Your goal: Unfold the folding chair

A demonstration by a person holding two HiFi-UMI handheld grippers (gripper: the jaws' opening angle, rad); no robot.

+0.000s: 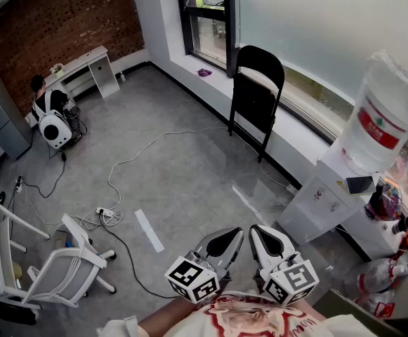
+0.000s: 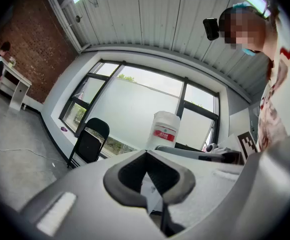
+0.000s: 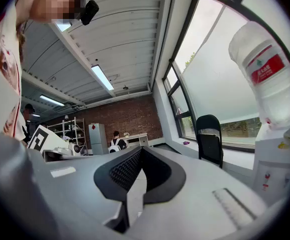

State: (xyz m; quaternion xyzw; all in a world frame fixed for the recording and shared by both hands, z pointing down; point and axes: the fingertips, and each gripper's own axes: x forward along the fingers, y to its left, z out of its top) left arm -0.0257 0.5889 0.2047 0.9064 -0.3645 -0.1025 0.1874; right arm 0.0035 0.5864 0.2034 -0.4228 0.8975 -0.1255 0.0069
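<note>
Against the low wall under the window, in the head view, the black folding chair (image 1: pixel 256 93) stands upright and folded flat, its feet on the grey floor. It is well apart from both grippers. The left gripper (image 1: pixel 237 232) and the right gripper (image 1: pixel 254 229) are held side by side at the bottom edge, close to the person's body, each with its marker cube toward the camera. Both have their jaws drawn together and nothing in them. To the right stands a white water dispenser (image 1: pixel 323 195) with a large water bottle (image 1: pixel 386 114) on top. A white office chair (image 1: pixel 67 265) stands at lower left, near a power strip (image 1: pixel 105 213) and its white cable. A person (image 1: pixel 45 98) sits at a white desk (image 1: pixel 91 63) by the brick wall.

From the left gripper view, the left gripper (image 2: pixel 145 154) shows its dark pads meeting at the tips, with nothing gripped. Beyond them the folding chair (image 2: pixel 91 141) leans below the window, left of the water bottle (image 2: pixel 165 130).

From the right gripper view, the right gripper (image 3: pixel 141 150) is fully closed and empty. The folding chair (image 3: pixel 209 139) stands past it to the right, beside the water bottle (image 3: pixel 267 74).
</note>
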